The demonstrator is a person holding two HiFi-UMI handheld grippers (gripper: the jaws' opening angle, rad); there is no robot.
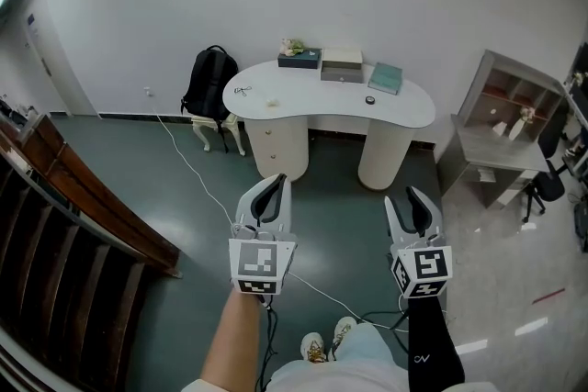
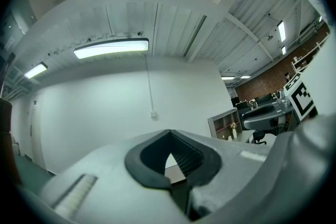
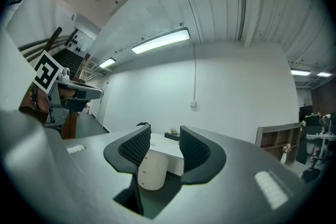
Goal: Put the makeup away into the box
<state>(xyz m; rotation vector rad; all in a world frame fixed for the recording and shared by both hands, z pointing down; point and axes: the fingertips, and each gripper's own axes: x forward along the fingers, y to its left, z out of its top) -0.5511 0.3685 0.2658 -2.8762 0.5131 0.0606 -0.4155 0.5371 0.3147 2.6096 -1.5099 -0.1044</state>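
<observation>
A white curved table (image 1: 404,112) stands across the room by the back wall, well away from both grippers. On it are a grey lidded box (image 1: 342,65), a dark box (image 1: 299,59) with a small plant on top, a teal flat case (image 1: 386,77), a small dark round item (image 1: 371,100), a tiny pale item (image 1: 272,102) and a pair of glasses (image 1: 242,90). My left gripper (image 1: 278,183) (image 2: 169,135) is held level over the floor, shut and empty. Beside it, the right gripper (image 1: 401,197) (image 3: 165,136) is open, with nothing between its pads.
A black backpack (image 1: 209,80) sits on a small chair left of the table. An open shelf cabinet (image 1: 510,106) stands at the right, with an office chair (image 1: 542,186) near it. A wooden railing (image 1: 87,207) runs along the left. A white cable (image 1: 197,174) crosses the green floor.
</observation>
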